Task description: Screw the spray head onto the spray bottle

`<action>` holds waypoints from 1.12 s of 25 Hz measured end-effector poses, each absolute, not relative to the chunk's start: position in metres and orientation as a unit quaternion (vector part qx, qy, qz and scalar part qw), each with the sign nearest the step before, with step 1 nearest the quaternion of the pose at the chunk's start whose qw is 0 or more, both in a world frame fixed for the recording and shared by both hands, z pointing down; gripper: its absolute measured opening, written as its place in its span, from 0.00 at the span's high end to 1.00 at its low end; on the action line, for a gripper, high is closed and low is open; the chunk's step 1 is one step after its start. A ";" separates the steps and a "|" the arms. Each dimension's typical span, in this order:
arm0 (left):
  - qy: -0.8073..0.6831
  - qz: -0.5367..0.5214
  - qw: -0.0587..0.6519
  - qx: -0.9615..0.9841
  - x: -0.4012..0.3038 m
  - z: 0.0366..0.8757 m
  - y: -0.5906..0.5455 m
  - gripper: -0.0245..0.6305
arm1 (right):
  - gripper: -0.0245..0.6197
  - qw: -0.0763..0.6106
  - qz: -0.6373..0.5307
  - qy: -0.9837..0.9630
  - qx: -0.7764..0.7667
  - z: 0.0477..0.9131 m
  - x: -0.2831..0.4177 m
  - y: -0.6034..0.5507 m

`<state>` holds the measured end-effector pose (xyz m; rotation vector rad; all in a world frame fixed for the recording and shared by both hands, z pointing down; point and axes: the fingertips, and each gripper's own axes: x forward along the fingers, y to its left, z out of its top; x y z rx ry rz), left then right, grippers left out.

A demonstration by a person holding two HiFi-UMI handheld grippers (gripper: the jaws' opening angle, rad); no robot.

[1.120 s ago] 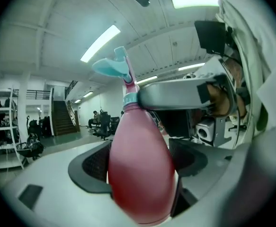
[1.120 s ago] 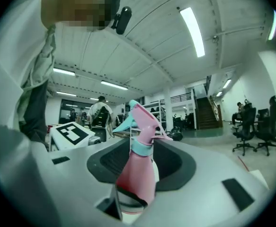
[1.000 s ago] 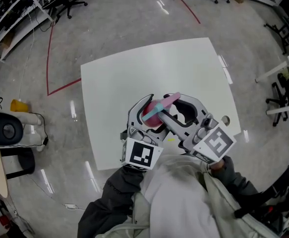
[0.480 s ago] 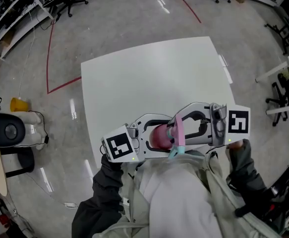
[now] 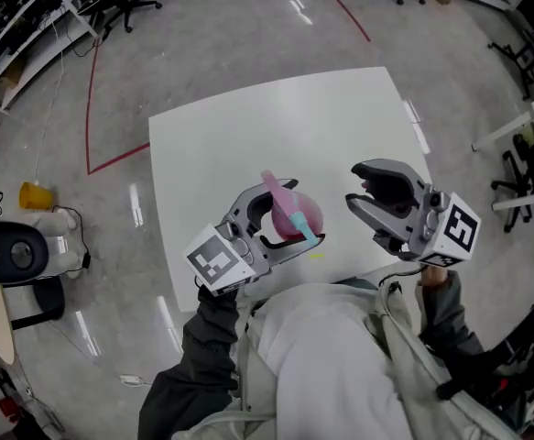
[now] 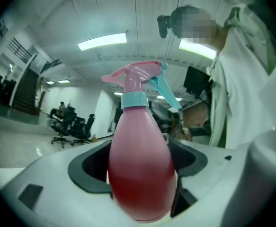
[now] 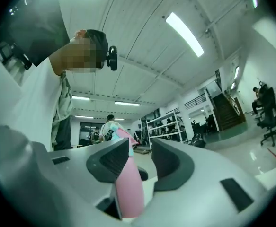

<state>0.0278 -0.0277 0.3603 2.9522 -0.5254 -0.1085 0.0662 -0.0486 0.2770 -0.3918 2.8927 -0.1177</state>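
A pink spray bottle (image 5: 305, 213) with its pink spray head (image 5: 278, 191) and teal trigger (image 5: 299, 224) on top is held above the white table's (image 5: 248, 126) near edge. My left gripper (image 5: 294, 214) is shut on the bottle's body. In the left gripper view the bottle (image 6: 140, 164) stands upright between the jaws, with the spray head (image 6: 137, 78) seated on its neck. My right gripper (image 5: 354, 187) hangs to the right, apart from the bottle, open and empty; its jaws have just opened a little. In the right gripper view the bottle (image 7: 129, 188) shows beyond the gap, partly behind one jaw.
The person's sleeves and torso fill the bottom of the head view. Around the table lie a shiny floor with a red line (image 5: 91, 108), office chairs (image 5: 111, 3) at the back, a yellow object (image 5: 34, 194) and a black-and-white device (image 5: 10, 248) at left.
Half a second ago both grippers met at the bottle, the right one at the spray head. The right gripper has since let go and drawn off to the right; the left has swung the bottle left.
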 end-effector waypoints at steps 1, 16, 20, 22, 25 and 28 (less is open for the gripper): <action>-0.205 -0.001 0.068 0.976 0.024 0.371 -0.035 0.37 | 0.75 0.120 -0.035 0.983 -0.132 0.269 0.070 -0.042; -0.217 -0.024 0.008 0.976 0.032 0.368 -0.029 0.37 | 0.93 0.030 -0.062 0.997 -0.027 0.303 0.030 -0.028; -0.288 -0.023 0.008 0.957 0.019 0.405 -0.052 0.37 | 0.93 0.023 -0.069 0.992 -0.100 0.333 0.033 -0.048; -0.332 -0.013 0.010 0.943 0.011 0.434 -0.066 0.37 | 0.93 0.025 -0.078 0.984 -0.159 0.359 0.038 -0.059; -0.377 0.017 -0.006 0.926 0.006 0.475 -0.081 0.37 | 0.93 -0.003 -0.063 0.967 -0.245 0.408 0.047 -0.066; -0.388 0.039 -0.014 0.921 0.005 0.507 -0.088 0.37 | 0.93 -0.062 -0.034 0.956 -0.284 0.456 0.045 -0.063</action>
